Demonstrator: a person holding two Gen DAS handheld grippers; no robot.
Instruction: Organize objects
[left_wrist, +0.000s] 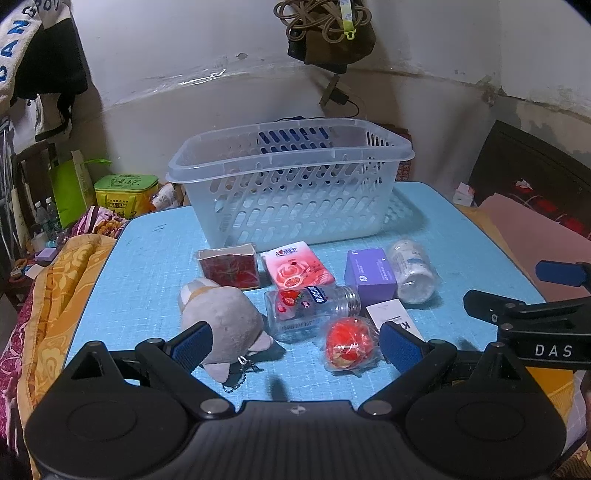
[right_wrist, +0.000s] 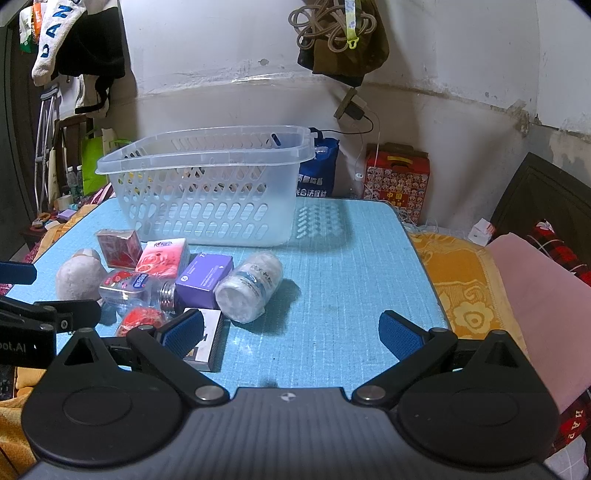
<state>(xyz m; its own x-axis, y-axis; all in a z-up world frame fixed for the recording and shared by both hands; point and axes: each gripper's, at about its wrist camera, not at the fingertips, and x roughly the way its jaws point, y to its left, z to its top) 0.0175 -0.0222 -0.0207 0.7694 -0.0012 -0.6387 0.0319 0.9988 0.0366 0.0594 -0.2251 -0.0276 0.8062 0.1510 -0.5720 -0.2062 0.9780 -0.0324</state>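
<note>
A clear plastic basket (left_wrist: 291, 184) (right_wrist: 207, 192) stands at the back of the blue table (left_wrist: 147, 258) (right_wrist: 332, 277). In front of it lie a grey plush toy (left_wrist: 221, 317) (right_wrist: 79, 277), a red box (left_wrist: 229, 267) (right_wrist: 118, 247), a pink tissue pack (left_wrist: 297, 266) (right_wrist: 162, 256), a clear bottle (left_wrist: 310, 306) (right_wrist: 136, 290), a purple box (left_wrist: 369, 275) (right_wrist: 205, 277), a white jar (left_wrist: 412, 271) (right_wrist: 251, 291), a red wrapped ball (left_wrist: 349, 343) (right_wrist: 142, 319) and a white card box (left_wrist: 393, 314) (right_wrist: 210, 343). My left gripper (left_wrist: 295, 343) is open above the plush and ball. My right gripper (right_wrist: 291, 332) is open over bare table.
Orange and pink bedding (right_wrist: 517, 295) lies right of the table, patterned blankets (left_wrist: 48, 295) left of it. A yellow-green tin (left_wrist: 125, 194), a blue bag (right_wrist: 317, 173) and a red carton (right_wrist: 397, 177) stand behind. A bag (right_wrist: 343, 33) hangs on the wall.
</note>
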